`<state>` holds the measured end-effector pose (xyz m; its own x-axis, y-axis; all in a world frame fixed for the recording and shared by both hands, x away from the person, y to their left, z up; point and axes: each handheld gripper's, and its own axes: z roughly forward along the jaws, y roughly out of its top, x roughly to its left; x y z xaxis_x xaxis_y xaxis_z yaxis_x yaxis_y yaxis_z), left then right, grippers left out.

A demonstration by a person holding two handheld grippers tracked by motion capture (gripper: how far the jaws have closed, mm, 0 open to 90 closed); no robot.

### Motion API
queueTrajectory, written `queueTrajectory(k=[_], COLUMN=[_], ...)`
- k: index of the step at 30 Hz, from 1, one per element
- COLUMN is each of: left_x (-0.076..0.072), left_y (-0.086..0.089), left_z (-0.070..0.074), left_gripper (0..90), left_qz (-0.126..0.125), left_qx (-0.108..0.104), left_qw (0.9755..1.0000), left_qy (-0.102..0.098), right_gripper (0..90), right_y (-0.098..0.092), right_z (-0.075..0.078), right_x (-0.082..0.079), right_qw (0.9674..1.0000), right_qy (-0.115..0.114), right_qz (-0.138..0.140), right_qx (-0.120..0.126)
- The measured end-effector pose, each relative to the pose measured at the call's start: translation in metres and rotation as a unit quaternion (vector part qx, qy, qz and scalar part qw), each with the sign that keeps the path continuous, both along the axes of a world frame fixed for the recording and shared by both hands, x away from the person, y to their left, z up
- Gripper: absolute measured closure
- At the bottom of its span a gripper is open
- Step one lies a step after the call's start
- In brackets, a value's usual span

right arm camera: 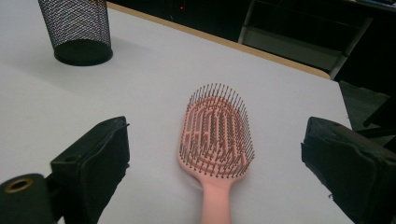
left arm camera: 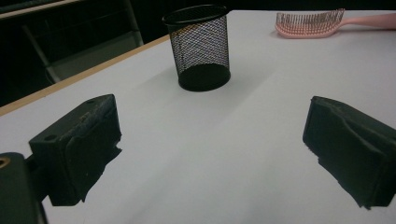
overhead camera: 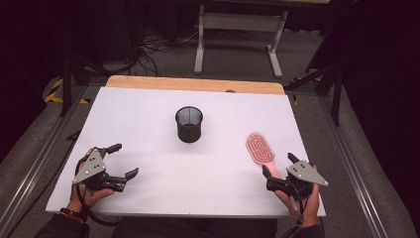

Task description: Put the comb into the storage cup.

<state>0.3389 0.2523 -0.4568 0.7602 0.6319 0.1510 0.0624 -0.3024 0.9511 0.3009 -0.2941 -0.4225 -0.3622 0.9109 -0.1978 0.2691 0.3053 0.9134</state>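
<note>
A black mesh cup (overhead camera: pixel 188 124) stands upright near the middle of the white board (overhead camera: pixel 148 114). A pink hairbrush (overhead camera: pixel 260 149) lies bristles up at the right, handle toward the near edge. My left gripper (overhead camera: pixel 126 160) rests at the near left, open and empty, its jaws facing the mesh cup (left arm camera: pixel 201 46), with the hairbrush (left arm camera: pixel 310 22) far beyond. My right gripper (overhead camera: pixel 279 164) sits at the near right, open, with the brush handle (right arm camera: pixel 215 200) lying between its spread jaws and the brush head (right arm camera: pixel 217 133) just ahead. The mesh cup (right arm camera: pixel 77 29) is at the upper left of that view.
The white board lies on a wooden tabletop (overhead camera: pixel 193 83) whose far edge shows bare. Beyond it are a dark floor, cables and a white table frame (overhead camera: pixel 237 29). Metal rails (overhead camera: pixel 356 163) run along both sides.
</note>
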Motion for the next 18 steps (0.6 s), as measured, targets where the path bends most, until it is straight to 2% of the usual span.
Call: queueTrajectory(k=[7, 9, 11, 13, 16, 18], left_x=[0.0, 0.0, -0.001, -0.001, -0.001, 0.0], left_y=[0.0, 0.0, 0.0, 0.0, -0.001, -0.001], left_z=[-0.001, -0.001, -0.001, -0.001, -0.001, -0.002], left_gripper=[5.0, 5.0, 5.0, 5.2, 5.2, 5.2], left_qz=[-0.001, -0.003, -0.004, -0.004, -0.004, -0.004], left_qx=[-0.003, 0.001, 0.003, 0.005, -0.002, 0.003], left_qw=[1.0, 1.0, 1.0, 1.0, 1.0, 1.0], left_qy=[0.005, 0.006, 0.004, 0.006, 0.006, 0.008], right_gripper=[8.5, 8.5, 10.6, 11.1, 12.6, 12.5], right_y=[0.0, 0.002, 0.004, 0.005, 0.006, 0.006], right_z=[0.002, 0.005, 0.009, 0.016, 0.026, 0.031], right_x=[0.002, 0.005, 0.009, 0.017, 0.028, 0.04], right_qw=[0.9998, 0.9993, 0.998, 0.9939, 0.9879, 0.9802], right_qy=[0.015, 0.032, 0.057, 0.101, 0.15, 0.195], right_qz=[0.007, 0.015, 0.012, 0.008, 0.016, 0.014], right_qx=[-0.006, -0.01, -0.026, -0.044, -0.036, -0.032])
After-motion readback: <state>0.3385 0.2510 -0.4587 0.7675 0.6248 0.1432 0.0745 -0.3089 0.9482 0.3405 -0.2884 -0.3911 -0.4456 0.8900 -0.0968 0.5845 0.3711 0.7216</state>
